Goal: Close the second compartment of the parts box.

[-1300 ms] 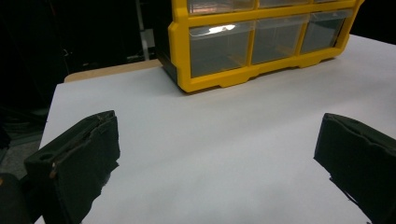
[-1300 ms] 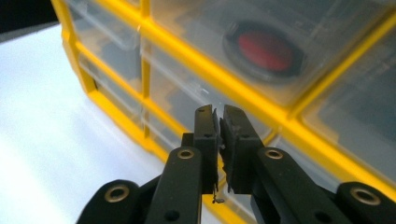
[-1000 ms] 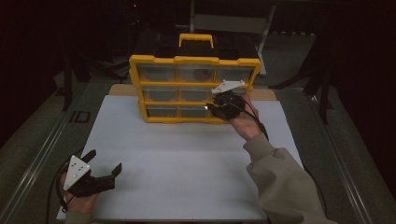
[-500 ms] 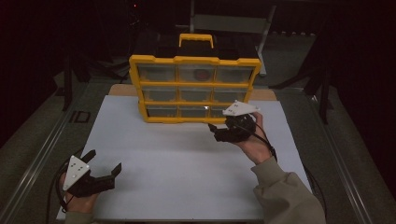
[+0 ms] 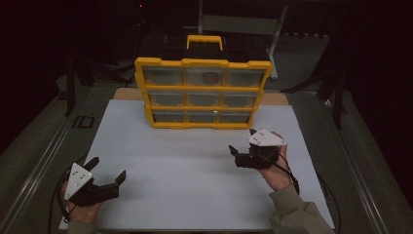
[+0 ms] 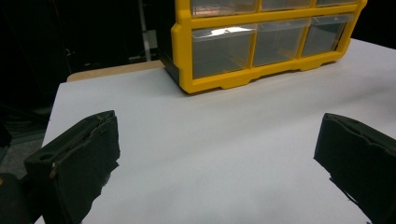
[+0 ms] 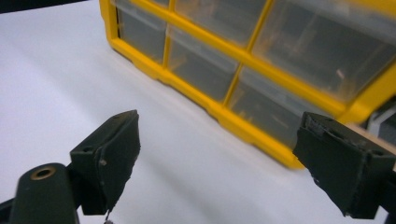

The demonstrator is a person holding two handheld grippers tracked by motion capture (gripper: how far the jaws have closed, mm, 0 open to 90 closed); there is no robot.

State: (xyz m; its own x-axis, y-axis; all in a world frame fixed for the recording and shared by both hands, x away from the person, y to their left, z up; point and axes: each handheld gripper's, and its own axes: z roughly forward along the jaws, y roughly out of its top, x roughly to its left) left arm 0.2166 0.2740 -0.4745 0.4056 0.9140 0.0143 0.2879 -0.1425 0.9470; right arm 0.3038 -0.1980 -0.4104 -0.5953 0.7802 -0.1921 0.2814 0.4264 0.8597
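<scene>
A yellow drawer organizer (image 5: 202,92) with clear drawers and a top handle stands at the back of the white board (image 5: 190,170); all its drawers look closed. My right gripper (image 5: 242,141) hovers in front of its lower right corner, apart from it, jaws wide open and empty. In the right gripper view the organizer (image 7: 243,70) lies just beyond the open right gripper (image 7: 219,154). My left gripper (image 5: 107,168) rests near the board's front left corner, open and empty. In the left gripper view the open left gripper (image 6: 219,154) faces the organizer (image 6: 261,42) across bare board.
A wooden tabletop strip (image 5: 275,99) shows behind the board. A metal rail (image 5: 44,161) runs along the left side. Dark surroundings ring the table, with stand legs (image 5: 336,92) at the right.
The right gripper has drawn back from the organizer's lower right drawer toward the person and now sits lower over the board. The left gripper has stayed in place.
</scene>
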